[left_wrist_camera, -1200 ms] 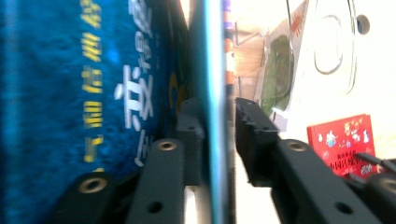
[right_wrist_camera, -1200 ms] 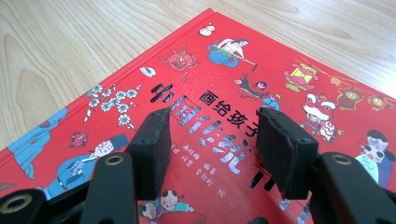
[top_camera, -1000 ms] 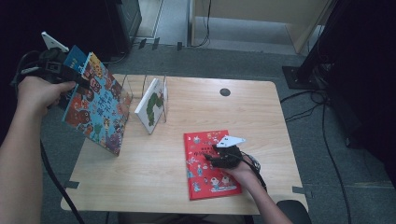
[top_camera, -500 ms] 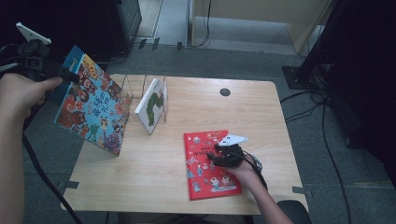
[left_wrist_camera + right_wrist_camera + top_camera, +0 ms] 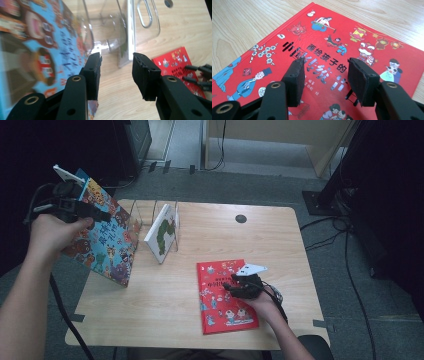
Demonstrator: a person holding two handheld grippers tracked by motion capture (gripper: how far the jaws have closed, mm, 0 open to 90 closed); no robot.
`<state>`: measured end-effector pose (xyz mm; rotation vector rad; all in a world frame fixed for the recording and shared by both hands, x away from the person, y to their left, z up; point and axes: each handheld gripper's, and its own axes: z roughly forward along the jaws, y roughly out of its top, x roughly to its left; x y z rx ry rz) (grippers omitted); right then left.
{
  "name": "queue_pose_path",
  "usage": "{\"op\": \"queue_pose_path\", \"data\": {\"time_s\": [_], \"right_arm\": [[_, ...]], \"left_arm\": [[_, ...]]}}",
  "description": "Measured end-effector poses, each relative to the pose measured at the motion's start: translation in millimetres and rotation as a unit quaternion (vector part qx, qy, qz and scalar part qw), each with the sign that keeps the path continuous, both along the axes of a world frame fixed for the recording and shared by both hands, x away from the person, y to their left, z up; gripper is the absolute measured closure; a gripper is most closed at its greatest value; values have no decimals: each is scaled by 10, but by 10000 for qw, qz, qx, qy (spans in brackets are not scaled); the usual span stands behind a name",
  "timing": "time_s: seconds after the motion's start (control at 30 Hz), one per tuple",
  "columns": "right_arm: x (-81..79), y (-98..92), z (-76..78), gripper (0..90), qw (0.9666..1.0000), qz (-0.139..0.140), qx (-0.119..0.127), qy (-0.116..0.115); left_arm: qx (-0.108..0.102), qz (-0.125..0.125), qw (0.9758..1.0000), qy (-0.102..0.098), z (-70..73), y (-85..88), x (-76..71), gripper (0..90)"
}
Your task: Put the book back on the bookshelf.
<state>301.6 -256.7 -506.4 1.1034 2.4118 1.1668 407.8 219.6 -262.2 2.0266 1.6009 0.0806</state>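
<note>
right tongs [image 5: 324, 77] rest parted over red book [image 5: 352, 42] titled "画给孩子的".

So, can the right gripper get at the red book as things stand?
Probably yes. The right gripper sits right over the red book, which lies flat on the table with nothing on it; in the right gripper view the open jaws point straight down at its cover.

Your left tool [image 5: 116, 75]: jaws just been opening, gap empty | blue picture book [image 5: 37, 55] just outside its left jaw, blurred, close | clear rack [image 5: 120, 30] ahead, white book [image 5: 131, 27] upright inside | red book [image 5: 178, 66] flat on counter [image 5: 120, 100].
</note>
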Motion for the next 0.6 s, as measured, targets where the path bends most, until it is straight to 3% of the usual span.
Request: {"op": "queue_pose_path", "data": {"time_s": [0.37,0.53,0.6], "right_arm": [[-17,-80,6,507,10000,-24,-53,50],[-44,-126,2,515,9999,-94,-12,-43],[-53,-140,0,525,9999,-123,-5,-57]], "left_arm": [[0,-333,9994,-27,-323,-289,-61,552],[-113,-454,9989,30,-437,-380,-87,537],[-61,-490,9988,-26,-478,-421,-102,536]]}}
